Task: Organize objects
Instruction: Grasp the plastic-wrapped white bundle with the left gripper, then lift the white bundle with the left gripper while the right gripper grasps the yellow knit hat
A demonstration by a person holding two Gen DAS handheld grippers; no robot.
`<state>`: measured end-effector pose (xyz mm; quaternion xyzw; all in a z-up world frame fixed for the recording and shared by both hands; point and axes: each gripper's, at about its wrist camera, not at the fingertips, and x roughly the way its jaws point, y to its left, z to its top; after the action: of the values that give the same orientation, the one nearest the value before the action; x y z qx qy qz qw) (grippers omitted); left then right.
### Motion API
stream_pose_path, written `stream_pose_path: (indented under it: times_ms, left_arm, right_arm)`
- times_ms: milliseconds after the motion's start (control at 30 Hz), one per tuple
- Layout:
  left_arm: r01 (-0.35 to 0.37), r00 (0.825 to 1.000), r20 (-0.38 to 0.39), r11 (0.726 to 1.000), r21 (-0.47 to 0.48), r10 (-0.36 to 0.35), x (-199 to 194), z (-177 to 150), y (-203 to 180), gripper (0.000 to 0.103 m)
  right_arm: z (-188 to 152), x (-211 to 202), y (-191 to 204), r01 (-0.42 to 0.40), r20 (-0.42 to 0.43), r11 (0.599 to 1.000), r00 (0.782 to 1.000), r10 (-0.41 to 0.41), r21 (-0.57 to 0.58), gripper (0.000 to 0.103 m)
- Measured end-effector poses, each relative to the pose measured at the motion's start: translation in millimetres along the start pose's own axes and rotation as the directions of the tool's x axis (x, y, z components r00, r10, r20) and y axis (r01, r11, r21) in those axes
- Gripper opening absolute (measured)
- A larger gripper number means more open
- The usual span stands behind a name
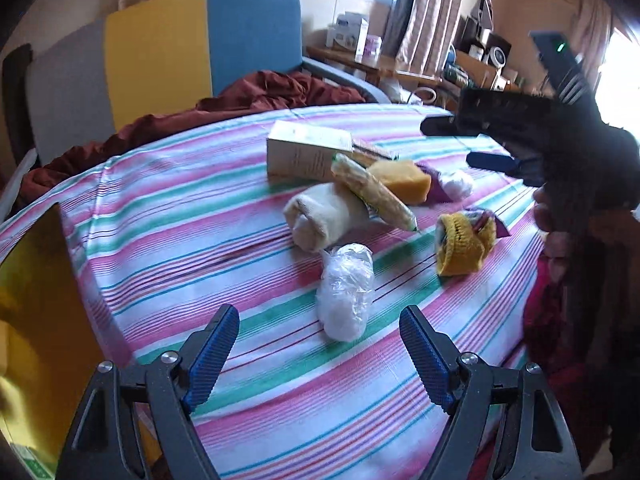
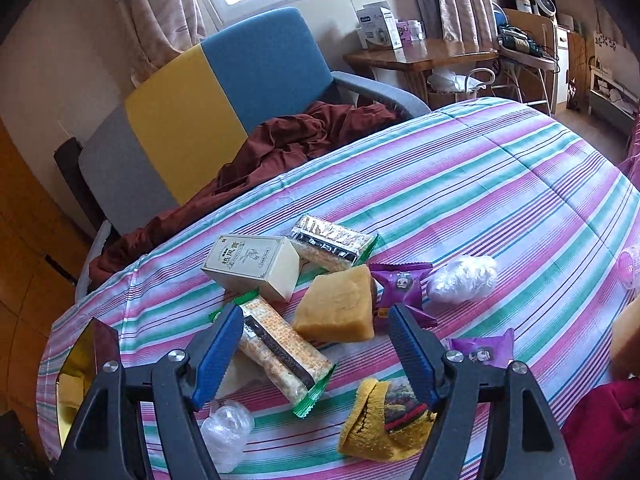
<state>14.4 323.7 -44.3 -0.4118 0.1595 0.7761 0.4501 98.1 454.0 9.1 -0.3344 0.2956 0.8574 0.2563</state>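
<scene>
Left gripper (image 1: pixel 316 354): jaws stood wide apart at the bottom of the left wrist view, holding nothing; striped cloth lay between the blue pads.
Right gripper (image 2: pixel 310 350): jaws spread wide at the bottom of the right wrist view, empty, hovering over the pile; it also showed at the right edge of the left wrist view.
Striped cloth (image 2: pixel 500 184): covered the whole surface under the objects.
Cream box (image 2: pixel 252 266): centre of the right wrist view, lying on its side.
Cracker packet (image 2: pixel 280 354): lower centre, its far end by the cream box, green-edged wrapper.
Second cracker packet (image 2: pixel 334 246): just behind the cream box.
Yellow block (image 2: pixel 338 306): centre, beside the cream box.
Purple wrappers (image 2: pixel 402 284): right of the yellow block.
Plastic-wrapped bundle (image 1: pixel 346 292): lower centre of the left wrist view, just ahead of the left jaws.
Yellow knitted sock (image 2: pixel 384 420): bottom centre, near the right finger.
Cream rolled cloth (image 1: pixel 324 216): centre of the left wrist view, under a cracker packet.
Chair (image 2: pixel 224 80): upper left, blue, yellow and grey.
</scene>
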Motion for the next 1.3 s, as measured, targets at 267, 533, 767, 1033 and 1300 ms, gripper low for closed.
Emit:
stream_pose_path:
  times_ms: [267,533,767,1033,1300]
  left_arm:
    - [0.025,0.998,-0.060,0.999,-0.037,-0.027,50,18,-5,0.068]
    - [0.022,0.996,-0.080,0.999,-0.050,-0.026,66,10,0,0.036]
    - [-0.021,1.000,0.011,0.999,0.046,0.020,37,-36,-6,0.035]
    - [-0.026,0.997,0.072,0.997,0.073,0.020,33,-52,-8,0.036]
    - [-0.019,0.996,0.088,0.997,0.071,0.012,35,-53,-7,0.036]
  right_arm:
    - [0,7,-2,-0.027,-0.030,0.999,0.999,0.028,0.016,0.076]
    - [2,10,-7,-0.028,-0.039,0.999,0.999,0.030,0.037,0.076]
    - [7,3,-25,-0.046,-0.005,0.991,0.999,0.047,0.123,0.076]
    - [6,-2,-47,0.013,-0.011,0.976,1.000,-0.011,0.218,0.076]
    - [8,-33,-103,0.087,-0.105,0.929,0.993,-0.052,0.359,0.076]
